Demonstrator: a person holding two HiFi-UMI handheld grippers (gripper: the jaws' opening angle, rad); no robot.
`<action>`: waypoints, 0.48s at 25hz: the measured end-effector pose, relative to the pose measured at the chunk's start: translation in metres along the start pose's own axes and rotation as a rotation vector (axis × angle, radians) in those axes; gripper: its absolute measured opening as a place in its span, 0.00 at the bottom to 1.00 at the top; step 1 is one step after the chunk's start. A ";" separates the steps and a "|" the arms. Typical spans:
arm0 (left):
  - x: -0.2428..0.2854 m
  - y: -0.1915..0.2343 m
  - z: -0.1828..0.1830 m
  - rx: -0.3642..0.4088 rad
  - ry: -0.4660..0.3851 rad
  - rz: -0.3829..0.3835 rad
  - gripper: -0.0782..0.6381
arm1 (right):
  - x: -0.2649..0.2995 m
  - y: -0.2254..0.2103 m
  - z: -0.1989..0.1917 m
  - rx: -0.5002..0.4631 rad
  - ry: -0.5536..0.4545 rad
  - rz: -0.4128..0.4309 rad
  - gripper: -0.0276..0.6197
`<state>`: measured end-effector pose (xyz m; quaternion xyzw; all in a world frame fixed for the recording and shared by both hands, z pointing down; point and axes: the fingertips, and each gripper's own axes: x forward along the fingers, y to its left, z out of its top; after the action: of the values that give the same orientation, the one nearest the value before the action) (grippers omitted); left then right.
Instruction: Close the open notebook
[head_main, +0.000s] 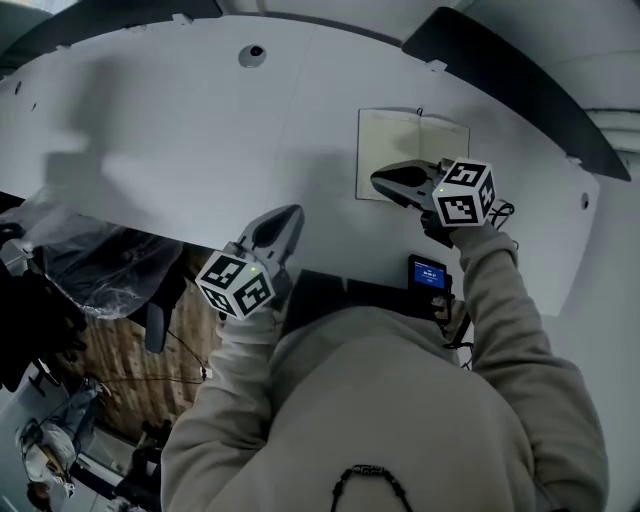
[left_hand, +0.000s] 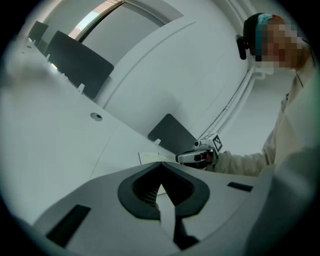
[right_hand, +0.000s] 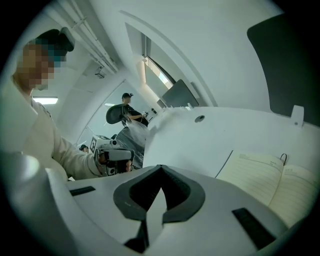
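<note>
Cream lined notebook (head_main: 398, 140) lies open on your smooth white tabletop (head_main: 180, 130); your left gripper (head_main: 288, 218) and right gripper (head_main: 384, 180) show jaws closed, empty.

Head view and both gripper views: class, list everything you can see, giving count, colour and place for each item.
notebook: one, cream pages, lying open on the table, under the right tool's tip
table: one, white, curved, across the upper head view
cable hole: one, grey, round, in the tabletop near its far edge
panels: two, dark, along the table's far edge
small device: one, black with a lit blue screen, beside the right sleeve
bystander: one, dark clothes, far off in the right gripper view
left tool: one, grey with a black-and-white marker cube, jaws shut, empty, at the table's near edge
right tool: one, same colours, jaws shut, empty, over the notebook's near edge
sleeves: two, beige, behind the tools
</note>
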<state>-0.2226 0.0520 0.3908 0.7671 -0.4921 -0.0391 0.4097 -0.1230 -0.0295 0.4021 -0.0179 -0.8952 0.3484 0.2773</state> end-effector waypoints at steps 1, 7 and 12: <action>0.002 -0.002 0.005 0.014 0.004 -0.014 0.10 | -0.002 0.002 0.003 -0.008 -0.003 -0.007 0.07; 0.011 -0.016 0.017 0.037 0.032 -0.074 0.10 | -0.019 0.009 0.011 -0.021 -0.015 -0.064 0.07; 0.024 -0.046 0.032 0.072 0.023 -0.133 0.10 | -0.044 0.023 0.014 -0.057 -0.004 -0.091 0.07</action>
<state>-0.1919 0.0228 0.3469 0.8127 -0.4363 -0.0399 0.3841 -0.0961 -0.0303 0.3576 0.0156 -0.9053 0.3097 0.2902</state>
